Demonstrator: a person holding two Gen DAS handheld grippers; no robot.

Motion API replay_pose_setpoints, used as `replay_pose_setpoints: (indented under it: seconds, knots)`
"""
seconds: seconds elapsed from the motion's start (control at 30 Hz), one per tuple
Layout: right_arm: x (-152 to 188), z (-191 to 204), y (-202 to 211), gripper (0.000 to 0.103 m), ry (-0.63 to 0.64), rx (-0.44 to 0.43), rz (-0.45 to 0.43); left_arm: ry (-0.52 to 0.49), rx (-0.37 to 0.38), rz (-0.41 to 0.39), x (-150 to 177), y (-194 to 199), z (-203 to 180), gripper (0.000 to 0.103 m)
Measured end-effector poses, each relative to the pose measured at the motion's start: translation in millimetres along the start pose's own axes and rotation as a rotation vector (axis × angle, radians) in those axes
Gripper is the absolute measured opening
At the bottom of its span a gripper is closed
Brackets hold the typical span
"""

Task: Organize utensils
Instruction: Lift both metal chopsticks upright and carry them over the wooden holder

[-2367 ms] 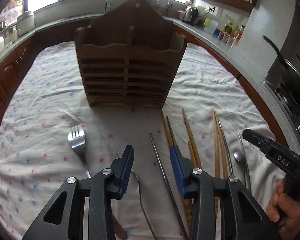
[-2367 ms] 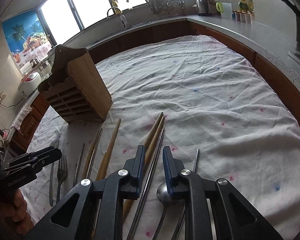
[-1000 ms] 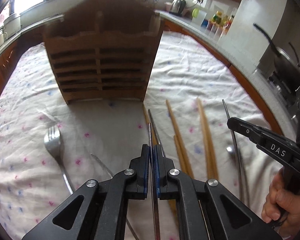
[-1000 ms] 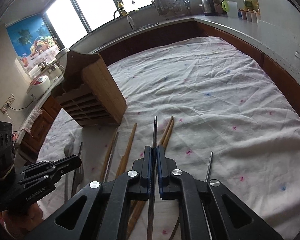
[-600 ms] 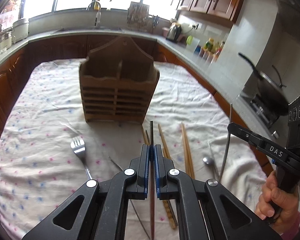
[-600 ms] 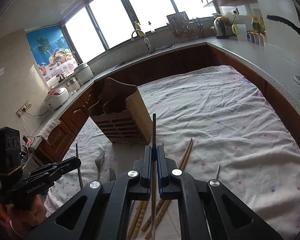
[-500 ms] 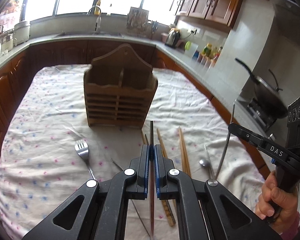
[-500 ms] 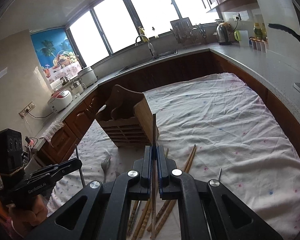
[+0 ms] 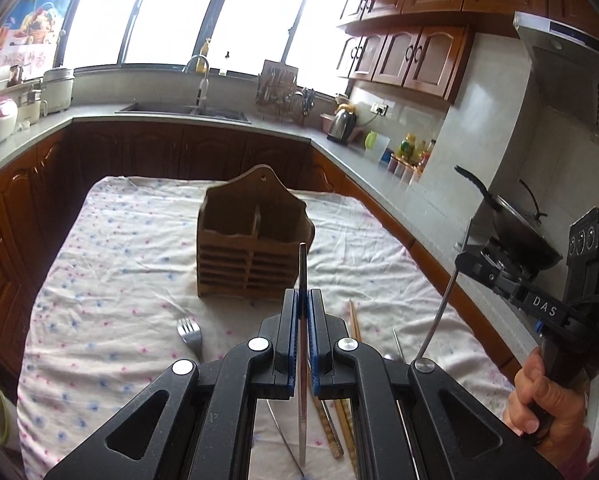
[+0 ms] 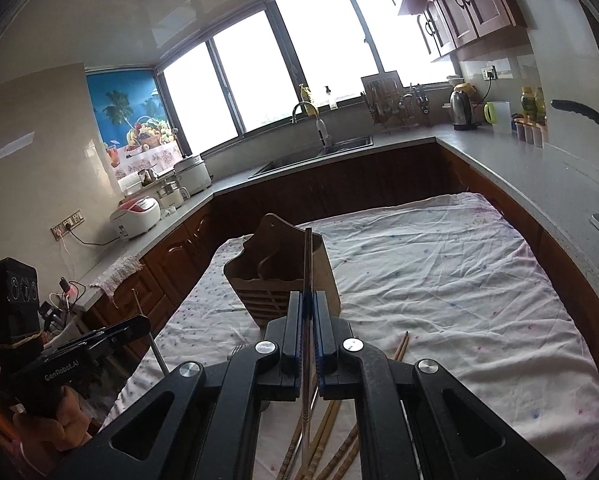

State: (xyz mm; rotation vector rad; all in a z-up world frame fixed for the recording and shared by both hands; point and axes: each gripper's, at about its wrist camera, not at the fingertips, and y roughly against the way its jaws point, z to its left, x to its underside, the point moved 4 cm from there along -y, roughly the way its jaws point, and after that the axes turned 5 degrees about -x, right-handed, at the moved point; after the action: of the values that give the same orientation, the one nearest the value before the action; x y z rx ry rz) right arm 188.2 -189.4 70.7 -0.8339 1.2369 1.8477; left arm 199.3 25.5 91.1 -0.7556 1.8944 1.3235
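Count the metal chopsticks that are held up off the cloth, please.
2. One chopstick is clamped in the left gripper, a second chopstick in the right gripper. Others may lie hidden on the cloth under the grippers.

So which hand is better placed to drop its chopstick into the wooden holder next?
Probably left. The left gripper faces the wooden holder head-on, its metal chopstick lined up with the right compartment. The right gripper sees the holder from an angle.
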Motion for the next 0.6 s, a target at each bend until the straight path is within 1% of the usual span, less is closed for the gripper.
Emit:
replay_pose_setpoints:
  seconds: [0.23,0.33,0.6]
  knots:
    - [-3,1,-4,0.005,-0.006,-0.007,-0.013,0.016,0.003,-0.04,-8,6,6,0.003]
    - [-6,0,-8,0.005,-0.007,-0.01,-0.015,0.019,-0.013,-0.06,-12,5,8,0.002]
    - [-21,4,-23,0.005,-0.004,-0.027,-0.036,0.044,-0.021,-0.091,-28,-3,21,0.003]
